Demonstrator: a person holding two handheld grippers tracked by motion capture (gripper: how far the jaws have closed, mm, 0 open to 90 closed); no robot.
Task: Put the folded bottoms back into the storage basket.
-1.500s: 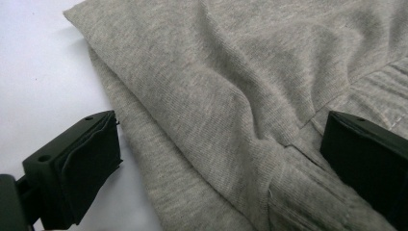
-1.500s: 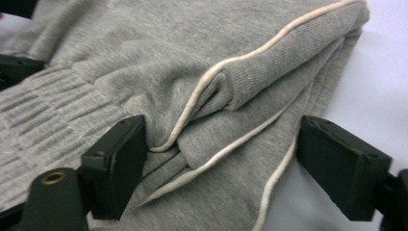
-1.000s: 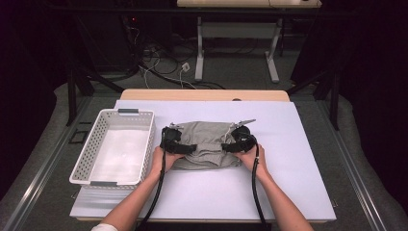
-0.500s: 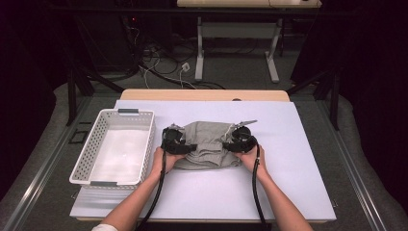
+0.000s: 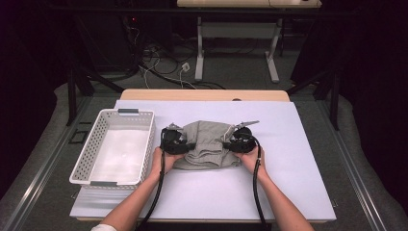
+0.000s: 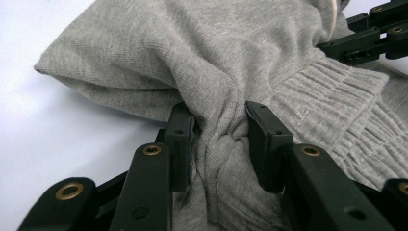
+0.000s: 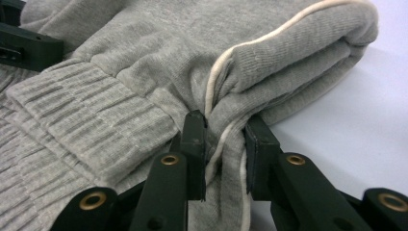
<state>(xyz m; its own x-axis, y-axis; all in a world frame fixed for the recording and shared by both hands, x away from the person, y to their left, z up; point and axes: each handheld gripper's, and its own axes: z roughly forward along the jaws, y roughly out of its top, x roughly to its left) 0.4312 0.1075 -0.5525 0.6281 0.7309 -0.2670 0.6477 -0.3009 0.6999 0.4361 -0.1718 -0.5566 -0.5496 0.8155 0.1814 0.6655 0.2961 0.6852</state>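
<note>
A white-topped table (image 5: 288, 187) takes up most of the high view, with a wooden edge along its far side. On its left part sits a white perforated basket (image 5: 86, 159), long side running away from the person, with a white sheet lying in its bottom.

Just right of the basket, near the table's middle, lies a grey knitted garment (image 5: 207, 144), folded into a thick bundle. It has a ribbed cuff or hem (image 6: 332, 96) and a pale cream piping (image 7: 269, 36) along 1 folded edge.

The person's 2 forearms come in from the near edge, 1 hand at each end of the bundle. The left hand (image 5: 161, 161) holds the left gripper (image 5: 185, 146) at the bundle's left end. In the left gripper view (image 6: 219, 139), its 2 black jaws are closed on a bunched fold of the grey fabric, which is squeezed into wrinkles between the pads.

The right hand (image 5: 250, 156) holds the right gripper (image 5: 230, 144) at the bundle's right end. In the right gripper view (image 7: 225, 144), its 2 jaws pinch the folded edge where the cream piping runs down between them.

A black cable (image 5: 255, 192) trails from each gripper along the forearm toward the near edge.
</note>
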